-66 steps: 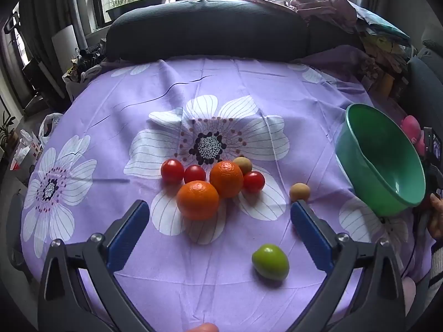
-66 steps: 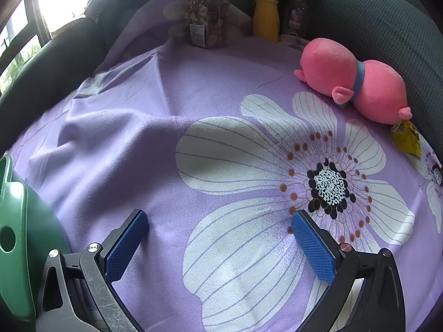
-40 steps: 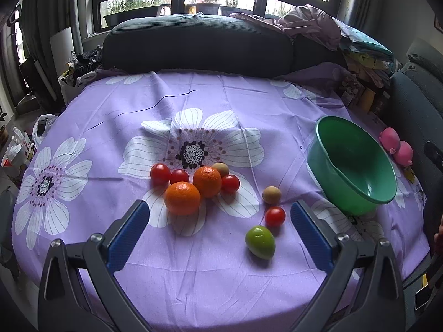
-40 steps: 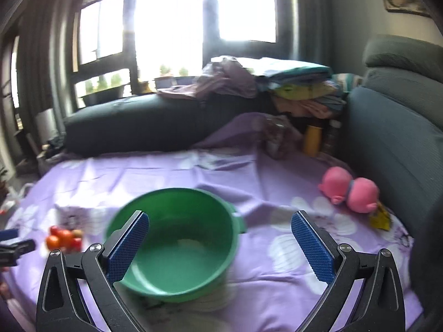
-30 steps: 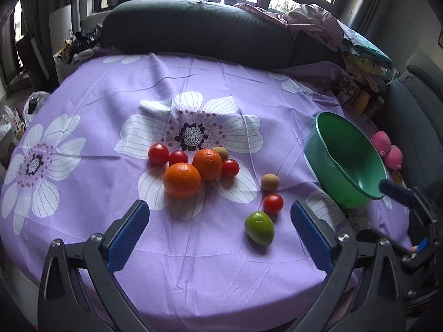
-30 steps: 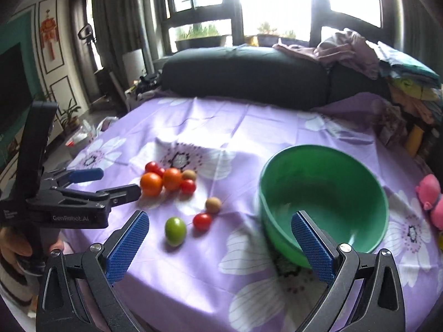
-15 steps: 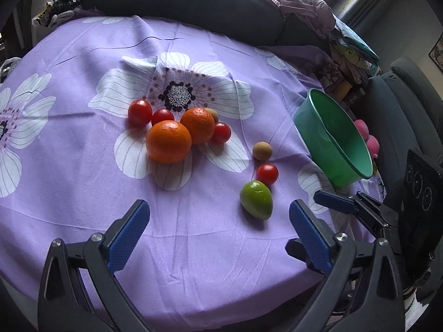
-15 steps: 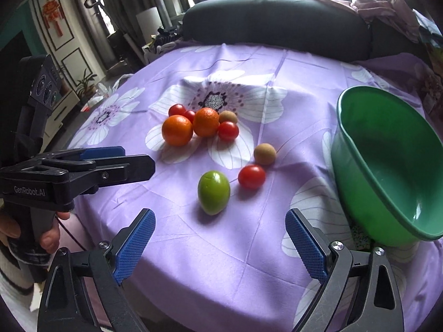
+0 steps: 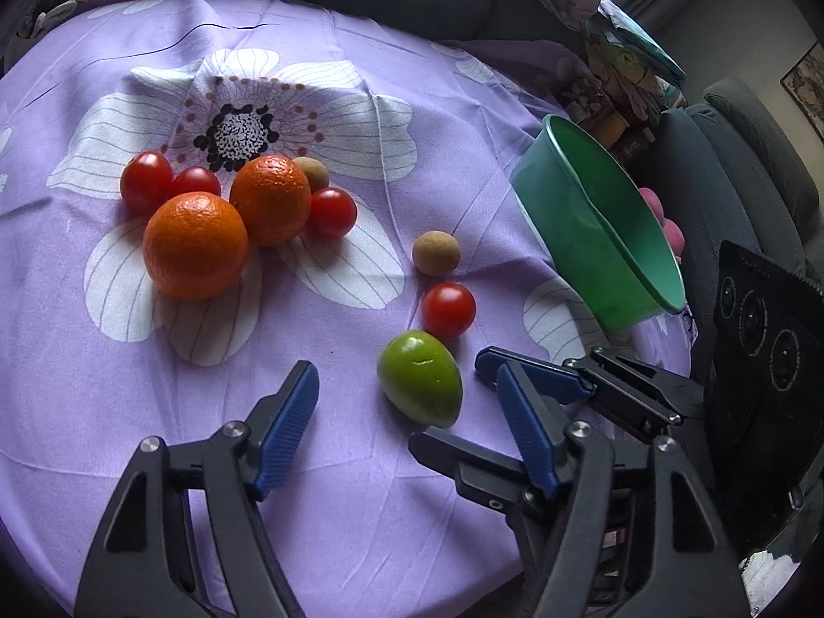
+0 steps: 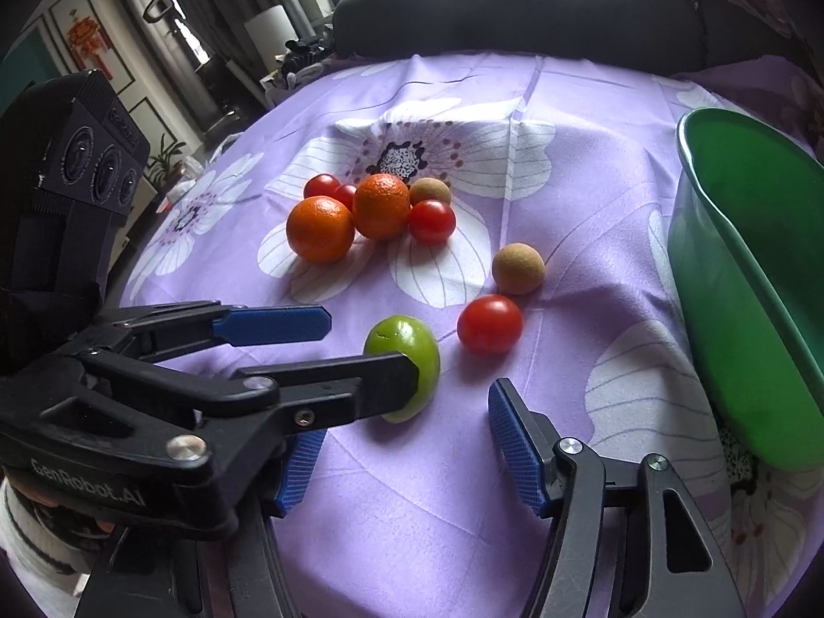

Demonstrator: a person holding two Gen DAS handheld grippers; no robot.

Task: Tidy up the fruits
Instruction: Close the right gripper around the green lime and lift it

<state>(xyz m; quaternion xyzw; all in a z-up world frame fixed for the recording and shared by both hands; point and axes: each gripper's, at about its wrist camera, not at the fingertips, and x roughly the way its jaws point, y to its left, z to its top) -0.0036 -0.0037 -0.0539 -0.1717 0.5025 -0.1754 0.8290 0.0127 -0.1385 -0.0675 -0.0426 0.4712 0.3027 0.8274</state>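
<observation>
Fruit lies on a purple flowered cloth (image 9: 360, 489). A green fruit (image 9: 419, 377) (image 10: 404, 345) lies nearest, with a red tomato (image 9: 448, 309) (image 10: 489, 323) and a brown kiwi-like fruit (image 9: 435, 253) (image 10: 517, 268) behind it. Two oranges (image 9: 195, 244) (image 10: 320, 228) sit further left with small tomatoes (image 9: 146, 182). A green bowl (image 9: 592, 226) (image 10: 747, 278) stands on the right, empty. My left gripper (image 9: 407, 407) is open, its fingers either side of the green fruit without touching it. My right gripper (image 10: 407, 443) is open, close behind the same fruit.
A dark sofa back (image 10: 515, 5) runs behind the table. A pink plush toy (image 9: 664, 221) lies behind the bowl. Clothes and jars are piled at the far right (image 9: 618, 77). The table edge is close below both grippers.
Both grippers have moved in low towards the green fruit and narrowed somewhat. The right gripper swung from the bowl side to face the fruit. The fruit and bowl have not moved.
</observation>
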